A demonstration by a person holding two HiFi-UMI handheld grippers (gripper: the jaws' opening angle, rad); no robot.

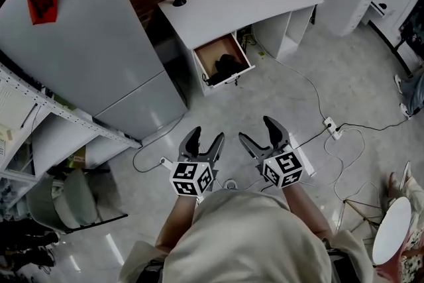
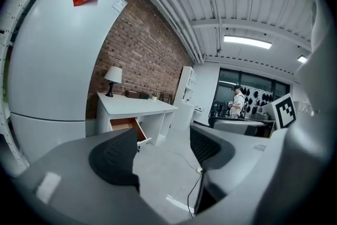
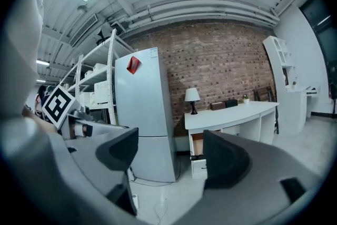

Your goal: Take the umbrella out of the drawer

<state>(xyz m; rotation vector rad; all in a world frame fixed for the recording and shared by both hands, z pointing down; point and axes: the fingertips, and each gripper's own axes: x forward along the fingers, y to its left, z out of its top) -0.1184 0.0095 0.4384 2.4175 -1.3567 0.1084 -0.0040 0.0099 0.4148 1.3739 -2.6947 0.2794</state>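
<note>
My left gripper (image 1: 206, 136) and right gripper (image 1: 258, 130), both spread empty, are well short of the drawer (image 1: 208, 55), whose rim may snag the black umbrella (image 1: 227, 64) inside on lifting.

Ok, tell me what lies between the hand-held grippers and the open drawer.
Only bare grey floor up to the drawer, as the head view shows; cables run off to either side.

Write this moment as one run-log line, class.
left gripper: open, empty | right gripper: open, empty | drawer: open, far ahead | umbrella: inside drawer, untouched
</note>
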